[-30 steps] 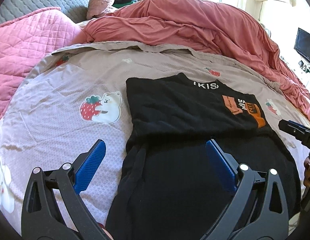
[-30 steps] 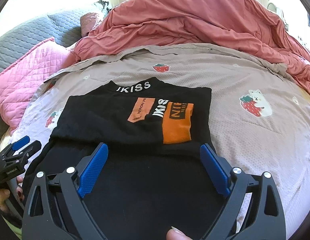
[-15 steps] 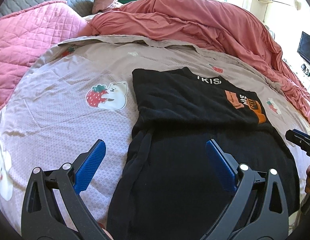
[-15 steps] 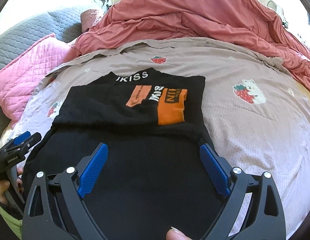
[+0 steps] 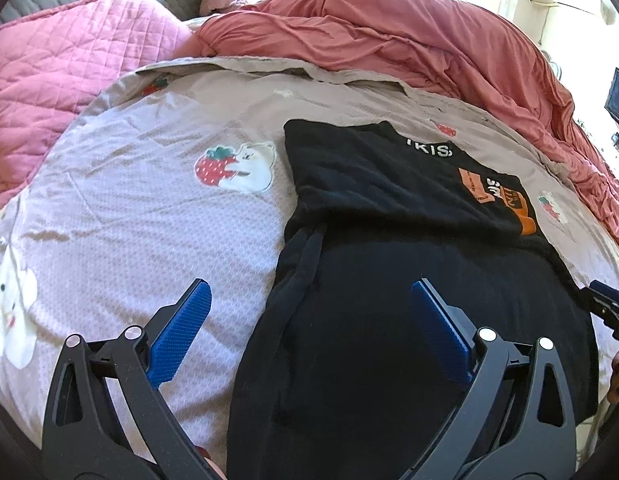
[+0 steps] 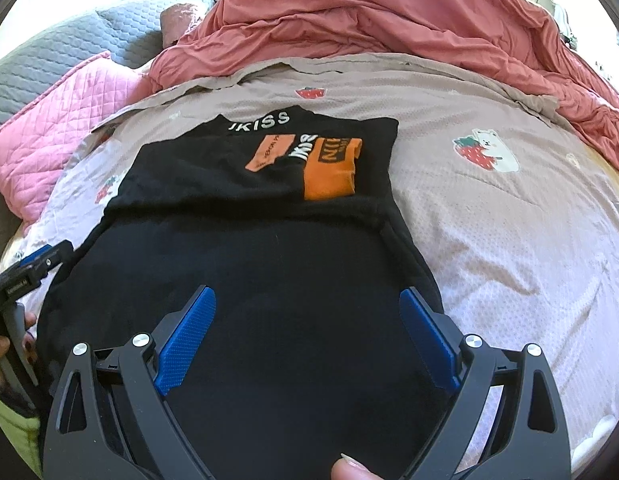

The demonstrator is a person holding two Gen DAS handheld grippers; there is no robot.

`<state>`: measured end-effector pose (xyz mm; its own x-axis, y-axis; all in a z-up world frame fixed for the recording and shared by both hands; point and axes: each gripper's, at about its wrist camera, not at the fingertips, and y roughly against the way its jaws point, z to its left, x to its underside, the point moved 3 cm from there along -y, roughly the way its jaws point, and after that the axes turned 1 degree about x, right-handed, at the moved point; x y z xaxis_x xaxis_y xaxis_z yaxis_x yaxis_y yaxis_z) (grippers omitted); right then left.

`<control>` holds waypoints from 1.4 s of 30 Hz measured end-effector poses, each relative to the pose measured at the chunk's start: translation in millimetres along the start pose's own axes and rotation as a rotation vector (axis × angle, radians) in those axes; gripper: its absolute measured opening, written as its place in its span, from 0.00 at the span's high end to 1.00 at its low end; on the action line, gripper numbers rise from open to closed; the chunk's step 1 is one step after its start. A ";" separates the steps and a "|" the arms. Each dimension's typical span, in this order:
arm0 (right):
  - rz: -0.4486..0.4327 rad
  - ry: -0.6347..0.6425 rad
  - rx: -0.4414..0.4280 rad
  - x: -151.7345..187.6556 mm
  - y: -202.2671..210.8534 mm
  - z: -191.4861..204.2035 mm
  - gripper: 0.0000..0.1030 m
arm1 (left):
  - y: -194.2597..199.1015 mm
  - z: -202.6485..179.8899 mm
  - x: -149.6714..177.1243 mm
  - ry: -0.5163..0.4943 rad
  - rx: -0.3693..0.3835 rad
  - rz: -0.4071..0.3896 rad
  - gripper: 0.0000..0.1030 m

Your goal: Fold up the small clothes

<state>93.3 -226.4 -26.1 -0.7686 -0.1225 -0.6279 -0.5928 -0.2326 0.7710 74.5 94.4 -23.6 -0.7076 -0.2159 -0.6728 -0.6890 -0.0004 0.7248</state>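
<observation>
With both sleeves already folded in, we hold left gripper (image 5: 309,328) and right gripper (image 6: 307,332) fingers apart, empty, above the black shirt's (image 6: 269,272) hem; shirt lies mid-bed (image 5: 129,240), collar at 12 o'clock. Next, we judge: pinch hem corners, fold toward 12.

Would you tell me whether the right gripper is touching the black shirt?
Cannot tell: the right wrist view shows the open right gripper over the black shirt, but neither contact nor gap is plain.

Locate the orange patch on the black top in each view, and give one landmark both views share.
Left wrist: the orange patch sits right of centre, at the right edge of the black top.
Right wrist: the orange patch sits near the centre, in the upper half.
Shared landmark: the white lettering on the collar.
</observation>
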 end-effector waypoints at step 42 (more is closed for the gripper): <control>0.151 -0.012 0.005 96.5 44.7 -52.7 0.78 | 30.2 42.6 59.6 0.133 0.088 0.215 0.38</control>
<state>5.2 -299.5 -57.8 -0.8519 -0.1440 -0.5036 -0.4717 -0.2072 0.8571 4.8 123.1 -48.1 -0.8164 -0.3285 -0.4749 -0.5401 0.1433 0.8293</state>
